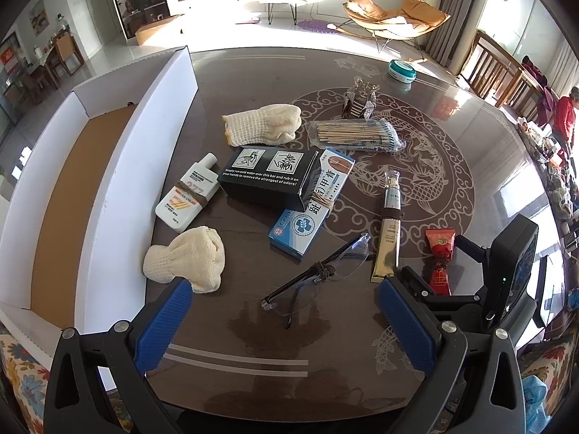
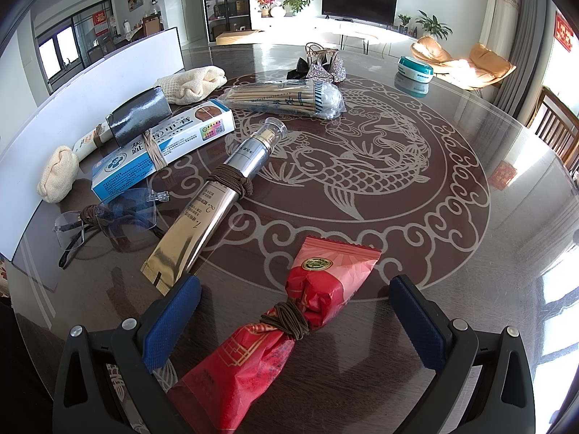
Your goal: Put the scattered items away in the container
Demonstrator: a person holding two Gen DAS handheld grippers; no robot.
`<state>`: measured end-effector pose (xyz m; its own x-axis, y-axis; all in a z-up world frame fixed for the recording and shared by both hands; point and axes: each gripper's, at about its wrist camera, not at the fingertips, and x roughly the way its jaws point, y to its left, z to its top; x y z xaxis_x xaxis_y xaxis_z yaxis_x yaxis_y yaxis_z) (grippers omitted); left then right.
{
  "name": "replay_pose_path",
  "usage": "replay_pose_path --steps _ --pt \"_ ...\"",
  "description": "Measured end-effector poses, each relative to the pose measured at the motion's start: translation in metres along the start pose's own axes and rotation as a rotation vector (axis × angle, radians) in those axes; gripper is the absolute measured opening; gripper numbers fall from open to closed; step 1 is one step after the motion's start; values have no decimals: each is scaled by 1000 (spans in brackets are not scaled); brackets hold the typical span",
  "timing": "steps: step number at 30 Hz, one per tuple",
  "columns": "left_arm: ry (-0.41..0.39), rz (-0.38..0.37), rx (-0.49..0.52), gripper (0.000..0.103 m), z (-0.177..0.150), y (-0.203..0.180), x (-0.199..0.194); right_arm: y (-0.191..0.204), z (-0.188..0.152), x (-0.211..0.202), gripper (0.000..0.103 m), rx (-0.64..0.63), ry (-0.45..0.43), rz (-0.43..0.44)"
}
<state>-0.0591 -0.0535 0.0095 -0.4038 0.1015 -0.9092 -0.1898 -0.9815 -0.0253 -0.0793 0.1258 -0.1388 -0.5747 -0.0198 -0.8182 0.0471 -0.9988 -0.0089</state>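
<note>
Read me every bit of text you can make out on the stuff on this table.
Black box: "Simply run cold water over this bar and rub it on your hands to remove the strongest of odors!"
White bottle: "SPF50", "UVA·UVB".
Gold tube: "1.", "2."; rest too small.
Blue-white carton: Chinese characters, unreadable.

Black jaws, blue ribbed pads (image 1: 163, 322) (silver screws)

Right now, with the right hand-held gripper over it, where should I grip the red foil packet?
Grip the red foil packet at its cord-tied waist, its narrowest part, coming straight down; the open right hand-held gripper already straddles it there.
</note>
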Motion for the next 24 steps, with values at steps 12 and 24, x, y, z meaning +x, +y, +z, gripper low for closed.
replay_pose_path --steps 12,24 --pt "20 44 84 103 12 -7 9 0 0 0 103 0 0 0" --pt "95 78 313 103 25 -18 43 0 0 0 103 0 0 0"
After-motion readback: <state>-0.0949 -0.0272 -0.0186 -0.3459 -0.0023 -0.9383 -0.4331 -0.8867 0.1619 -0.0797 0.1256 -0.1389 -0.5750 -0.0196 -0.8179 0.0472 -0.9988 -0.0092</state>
